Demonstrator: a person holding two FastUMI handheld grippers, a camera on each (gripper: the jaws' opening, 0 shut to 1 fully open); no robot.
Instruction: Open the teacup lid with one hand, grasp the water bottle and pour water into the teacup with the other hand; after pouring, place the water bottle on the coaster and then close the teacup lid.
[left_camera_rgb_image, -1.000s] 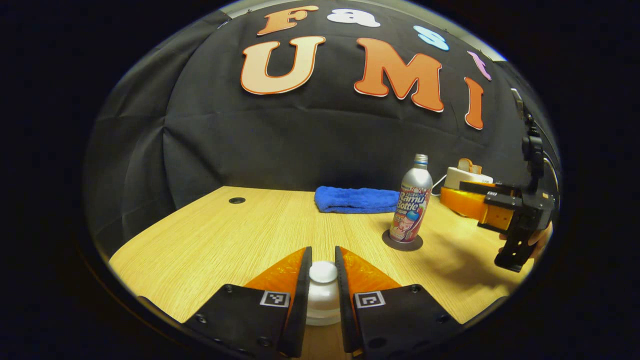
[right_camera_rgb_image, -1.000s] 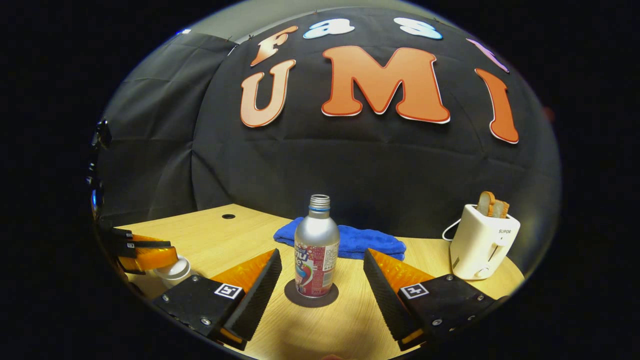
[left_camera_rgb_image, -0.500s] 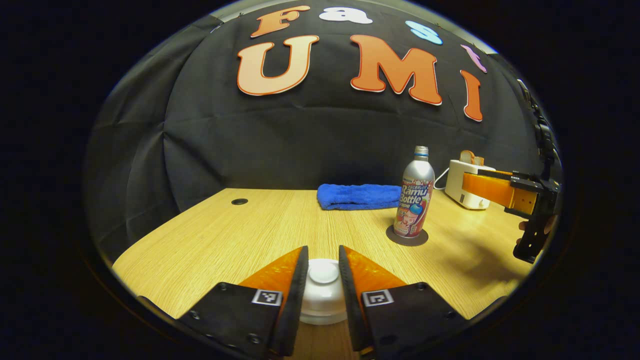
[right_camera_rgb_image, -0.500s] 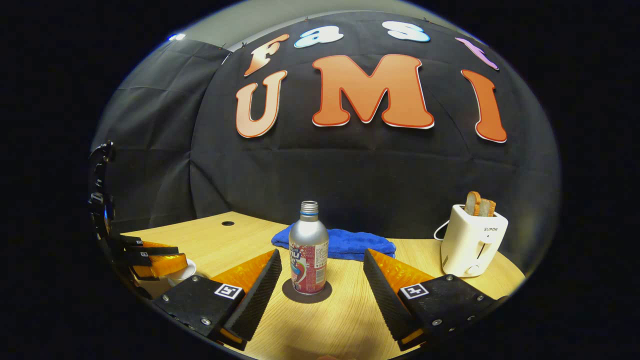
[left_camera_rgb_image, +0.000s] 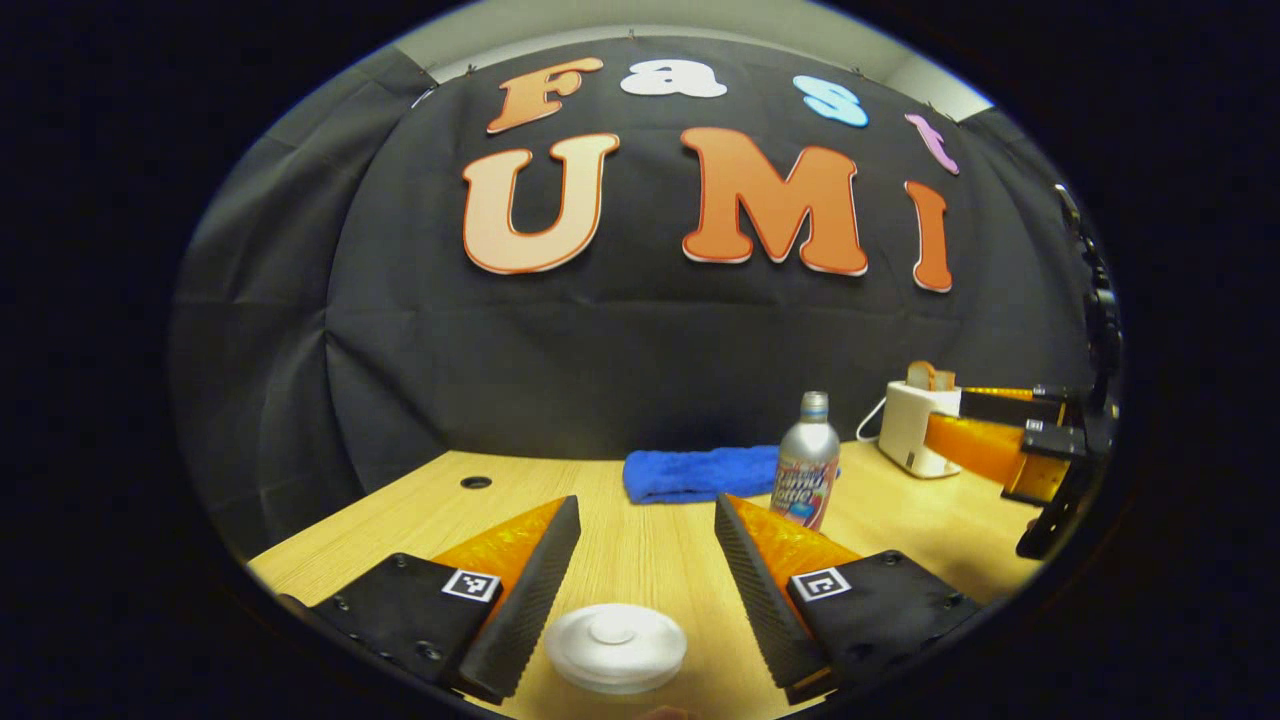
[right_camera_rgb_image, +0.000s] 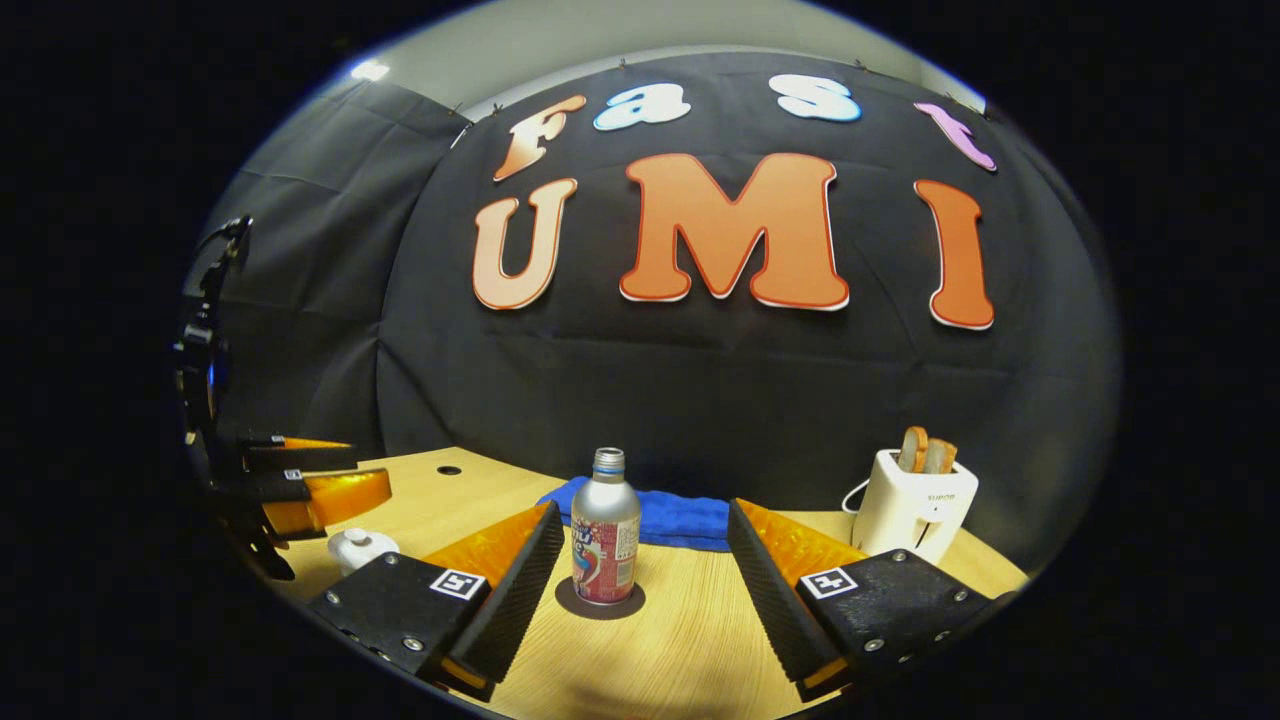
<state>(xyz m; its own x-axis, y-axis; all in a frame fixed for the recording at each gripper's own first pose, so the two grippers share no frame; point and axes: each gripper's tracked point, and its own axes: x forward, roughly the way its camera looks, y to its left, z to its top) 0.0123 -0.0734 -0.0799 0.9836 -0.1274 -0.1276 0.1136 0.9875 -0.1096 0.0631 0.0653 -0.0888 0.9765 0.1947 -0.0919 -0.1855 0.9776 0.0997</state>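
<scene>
Both tongs stand apart with nothing between their fingers. Starting at the left, my left tongs (left_camera_rgb_image: 640, 560) are spread wide above the wooden worktop (left_camera_rgb_image: 640, 520), and the white teacup lid (left_camera_rgb_image: 615, 645) sits flat on the teacup just below and between the two fingers, touched by neither. Its round knob points straight up. From the right gripper view the same left tongs (right_camera_rgb_image: 330, 490) hang level at the left edge, fingers reaching toward the middle of the worktop, with the white teacup (right_camera_rgb_image: 360, 548) under their tips and apart from them. A small round hole (left_camera_rgb_image: 476, 482) lies in the worktop's far left corner, and the bare wood around it runs open to the left edge.

Moving to the middle, the water bottle (right_camera_rgb_image: 606, 540) stands upright on the dark round coaster (right_camera_rgb_image: 600, 604), long axis vertical, neck up. My right tongs (right_camera_rgb_image: 640, 590) are opened wide on either side of it, well clear of its sides, aimed level at it. Behind the bottle a folded blue towel (right_camera_rgb_image: 665, 518) lies against the back edge by the black wall.

Further right, a white toaster (right_camera_rgb_image: 910, 515) with bread slices (right_camera_rgb_image: 925, 452) in its slots stands near the right rear corner. In the left gripper view my right tongs (left_camera_rgb_image: 985, 440) reach in level from the right edge, in front of the toaster (left_camera_rgb_image: 912, 428).
</scene>
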